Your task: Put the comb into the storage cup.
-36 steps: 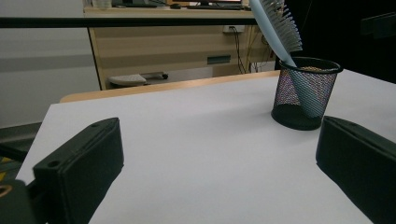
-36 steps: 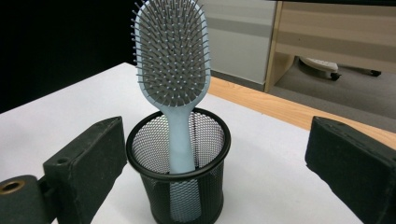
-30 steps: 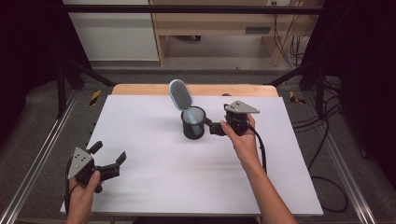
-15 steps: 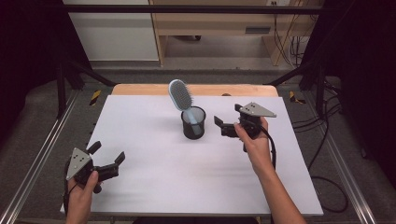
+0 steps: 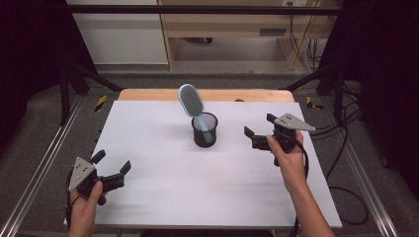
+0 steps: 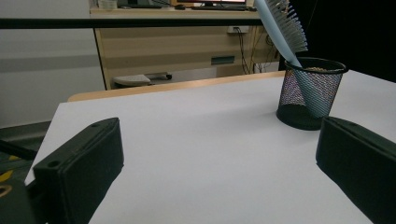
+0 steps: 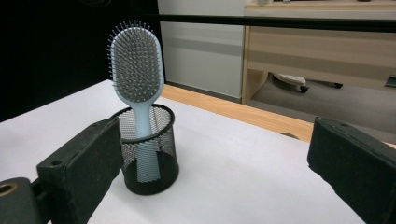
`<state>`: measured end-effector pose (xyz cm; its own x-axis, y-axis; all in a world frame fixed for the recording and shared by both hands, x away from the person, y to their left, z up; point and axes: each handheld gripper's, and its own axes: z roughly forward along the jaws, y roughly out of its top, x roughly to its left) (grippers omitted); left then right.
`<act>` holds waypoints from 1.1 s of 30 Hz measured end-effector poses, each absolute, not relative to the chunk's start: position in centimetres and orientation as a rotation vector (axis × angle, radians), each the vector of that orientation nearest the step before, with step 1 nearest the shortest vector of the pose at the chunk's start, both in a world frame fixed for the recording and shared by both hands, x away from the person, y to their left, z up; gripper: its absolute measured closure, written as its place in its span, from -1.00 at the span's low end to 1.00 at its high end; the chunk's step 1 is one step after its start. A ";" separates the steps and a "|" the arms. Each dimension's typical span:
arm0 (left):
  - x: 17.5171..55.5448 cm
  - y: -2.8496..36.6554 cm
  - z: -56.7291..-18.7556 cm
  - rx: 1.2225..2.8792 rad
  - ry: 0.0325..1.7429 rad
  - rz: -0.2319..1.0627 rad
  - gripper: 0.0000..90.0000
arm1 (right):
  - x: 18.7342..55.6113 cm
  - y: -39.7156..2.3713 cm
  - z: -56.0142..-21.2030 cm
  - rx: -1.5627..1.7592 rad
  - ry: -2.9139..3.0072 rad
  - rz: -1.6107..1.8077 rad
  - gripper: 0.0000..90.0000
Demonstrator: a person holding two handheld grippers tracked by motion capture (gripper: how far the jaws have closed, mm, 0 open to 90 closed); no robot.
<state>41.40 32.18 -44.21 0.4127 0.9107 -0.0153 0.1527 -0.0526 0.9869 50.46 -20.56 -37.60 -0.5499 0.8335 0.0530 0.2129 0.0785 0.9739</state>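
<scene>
White table (image 5: pixel 163 197) under bright light, wooden bench and cables behind; near its far middle stands a black mesh cup (image 5: pixel 204 130) with a pale blue hairbrush (image 5: pixel 191 101) handle-down in it, head leaning up and away toward the far edge. Looks like the main job is done, brush sitting free in the cup. Right gripper (image 5: pixel 257 129) hangs just right of the cup, jaws spread and empty; left gripper (image 5: pixel 111 169) sits well off toward the near left corner, jaws likewise spread, holding nothing.

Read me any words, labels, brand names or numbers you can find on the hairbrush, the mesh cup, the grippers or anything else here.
None can be read.
The hairbrush, mesh cup and white table are plain.
The small label on the wooden desk behind is too blurred to read.
</scene>
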 end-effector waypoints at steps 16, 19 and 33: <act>41.2 32.6 -44.2 1.498 1.000 0.830 -0.98 | 47.8 -24.7 -39.0 1.012 1.787 1.472 -0.91; 41.3 32.7 -44.2 1.491 1.011 0.831 -0.98 | 47.3 -25.3 -39.3 1.006 1.781 1.463 -0.90; 41.2 33.1 -44.3 1.470 1.017 0.822 -0.98 | 45.1 -27.7 -41.0 1.011 1.732 1.447 -0.91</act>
<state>41.16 33.06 -44.26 0.3876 0.9208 -0.0437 0.1499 -0.0162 0.9886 45.14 -27.73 -41.03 -0.4861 0.8739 -0.0074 0.1484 0.0909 0.9847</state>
